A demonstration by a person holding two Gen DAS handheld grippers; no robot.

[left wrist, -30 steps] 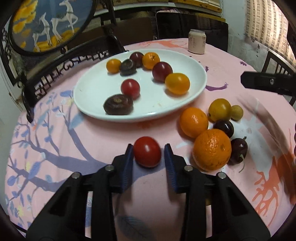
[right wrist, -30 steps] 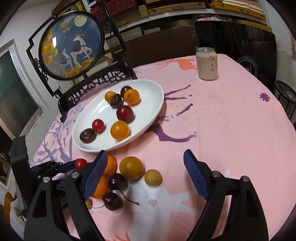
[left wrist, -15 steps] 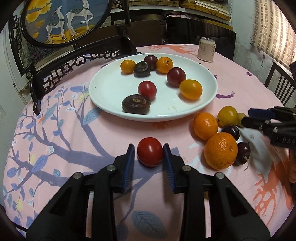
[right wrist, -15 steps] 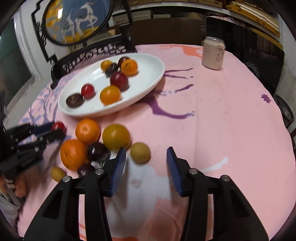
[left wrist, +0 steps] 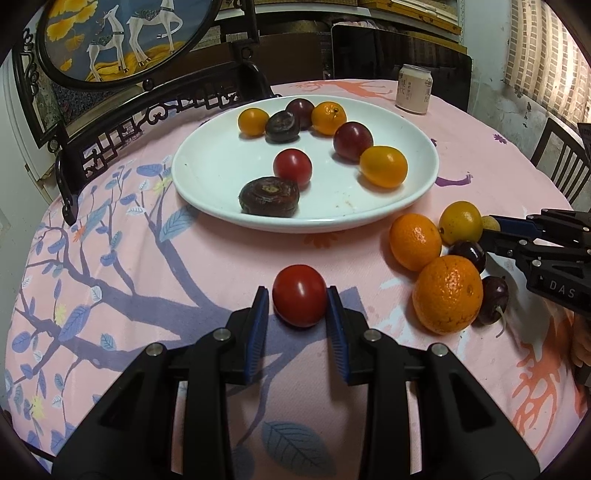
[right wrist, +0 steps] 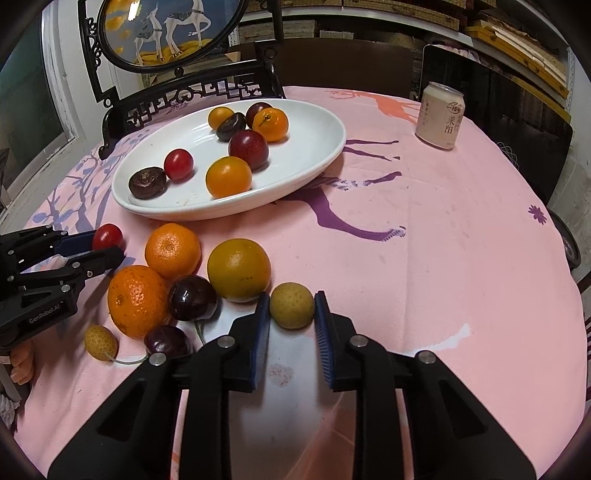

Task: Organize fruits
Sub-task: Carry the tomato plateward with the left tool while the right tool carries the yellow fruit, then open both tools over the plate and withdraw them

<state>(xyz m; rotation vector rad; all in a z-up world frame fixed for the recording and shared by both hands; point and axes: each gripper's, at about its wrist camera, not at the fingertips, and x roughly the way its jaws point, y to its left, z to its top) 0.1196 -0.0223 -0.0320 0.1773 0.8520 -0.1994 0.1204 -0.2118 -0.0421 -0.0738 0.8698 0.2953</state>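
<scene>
A white plate point(left wrist: 207, 184) holds several fruits: small oranges, plums, a red tomato and dark chestnuts. My left gripper point(left wrist: 299, 306) is shut on a red tomato point(left wrist: 300, 301) resting on the pink tablecloth in front of the plate. My right gripper point(right wrist: 291, 312) is shut on a small tan longan point(right wrist: 291, 304) on the cloth. Beside it lie a yellow orange point(right wrist: 239, 269), two oranges point(right wrist: 138, 301), dark cherries point(right wrist: 192, 297) and another small longan point(right wrist: 100, 341). The plate also shows in the right wrist view point(right wrist: 325, 155).
A drink can point(right wrist: 439, 115) stands at the far right of the table. A dark carved chair with a round deer painting point(left wrist: 122, 33) stands behind the plate. Another chair point(left wrist: 561, 162) is at the right edge.
My right gripper has moved forward and closed around the tan longan. My left gripper has tightened on the red tomato and moved slightly nearer the plate.
</scene>
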